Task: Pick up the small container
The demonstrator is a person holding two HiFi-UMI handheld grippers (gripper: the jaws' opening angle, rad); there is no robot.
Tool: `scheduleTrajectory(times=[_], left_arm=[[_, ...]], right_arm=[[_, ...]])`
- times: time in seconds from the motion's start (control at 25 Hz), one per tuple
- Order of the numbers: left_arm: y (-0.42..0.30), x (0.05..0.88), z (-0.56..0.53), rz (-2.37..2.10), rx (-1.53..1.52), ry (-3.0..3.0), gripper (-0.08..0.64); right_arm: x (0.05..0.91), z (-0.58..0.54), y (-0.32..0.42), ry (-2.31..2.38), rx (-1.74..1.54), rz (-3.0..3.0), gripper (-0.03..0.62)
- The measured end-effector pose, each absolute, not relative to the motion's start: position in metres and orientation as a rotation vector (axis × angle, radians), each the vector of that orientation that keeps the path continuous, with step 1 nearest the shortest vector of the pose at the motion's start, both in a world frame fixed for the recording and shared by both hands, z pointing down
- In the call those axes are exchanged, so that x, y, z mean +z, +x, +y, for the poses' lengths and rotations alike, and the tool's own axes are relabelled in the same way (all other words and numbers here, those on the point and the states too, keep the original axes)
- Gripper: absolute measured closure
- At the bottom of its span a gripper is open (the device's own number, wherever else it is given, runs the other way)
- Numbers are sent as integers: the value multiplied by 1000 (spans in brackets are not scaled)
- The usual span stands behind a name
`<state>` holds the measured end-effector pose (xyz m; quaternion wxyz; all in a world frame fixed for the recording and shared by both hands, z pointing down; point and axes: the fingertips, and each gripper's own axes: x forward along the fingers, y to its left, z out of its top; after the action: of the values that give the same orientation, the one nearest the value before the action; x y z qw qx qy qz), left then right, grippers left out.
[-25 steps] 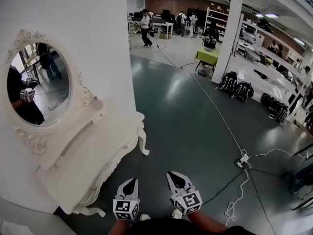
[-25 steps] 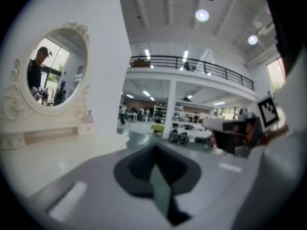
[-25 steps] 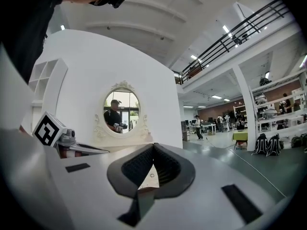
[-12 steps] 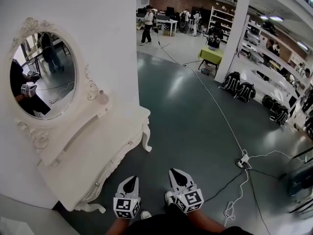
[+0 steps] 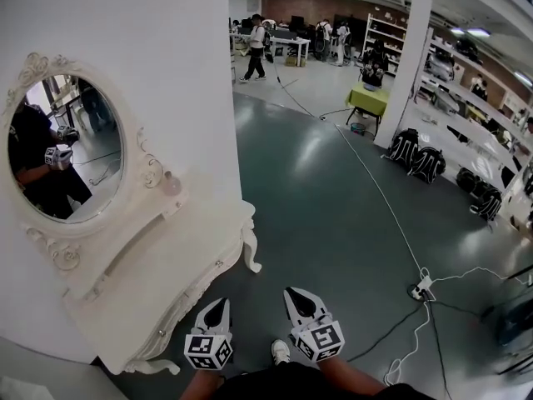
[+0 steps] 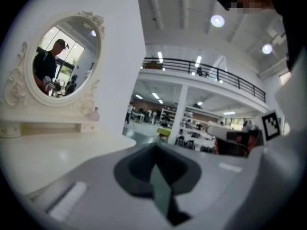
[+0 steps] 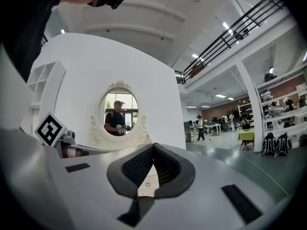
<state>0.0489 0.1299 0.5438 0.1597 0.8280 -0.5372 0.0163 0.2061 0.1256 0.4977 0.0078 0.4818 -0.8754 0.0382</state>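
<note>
White vanity (image 5: 166,265), small pink container (image 5: 171,183) beside its mirror (image 5: 67,152); left claw (image 5: 218,305) and right claw (image 5: 293,298) closed, empty.

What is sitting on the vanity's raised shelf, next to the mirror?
A small pinkish container stands at the shelf's right end, beside the mirror frame. Its contents cannot be seen.

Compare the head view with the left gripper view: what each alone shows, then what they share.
Only the head view: the white cable across the floor, its power strip, and a shoe. Only the left gripper view: the balcony railing and ceiling lamps overhead. Both: the oval mirror, the white dressing table, and the small container on the ledge beside the mirror.
</note>
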Motion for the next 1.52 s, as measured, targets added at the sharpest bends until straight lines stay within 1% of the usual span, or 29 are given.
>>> scheduleTrajectory(times=[0.24, 0.32, 0.44, 0.64, 0.96, 1.24, 1.52], left_arm=[[69, 539, 81, -1623, 105, 2368, 554], [73, 536, 69, -1652, 82, 2350, 554], [71, 528, 57, -1705, 12, 2313, 554], [67, 525, 38, -1769, 34, 2273, 554], [47, 530, 9, -1812, 70, 2255, 554], [-11, 527, -39, -1898, -85, 2172, 554], [-60, 517, -70, -1948, -69, 2205, 554]], right_arm=[[492, 67, 231, 1454, 109, -2782, 586], [491, 51, 235, 1430, 111, -2801, 586], [489, 34, 239, 1388, 116, -2851, 586], [487, 12, 237, 1341, 131, -2905, 586], [492, -20, 203, 1241, 157, -2920, 586], [492, -68, 161, 1233, 120, -2900, 586], [485, -115, 108, 1209, 73, -2902, 586]])
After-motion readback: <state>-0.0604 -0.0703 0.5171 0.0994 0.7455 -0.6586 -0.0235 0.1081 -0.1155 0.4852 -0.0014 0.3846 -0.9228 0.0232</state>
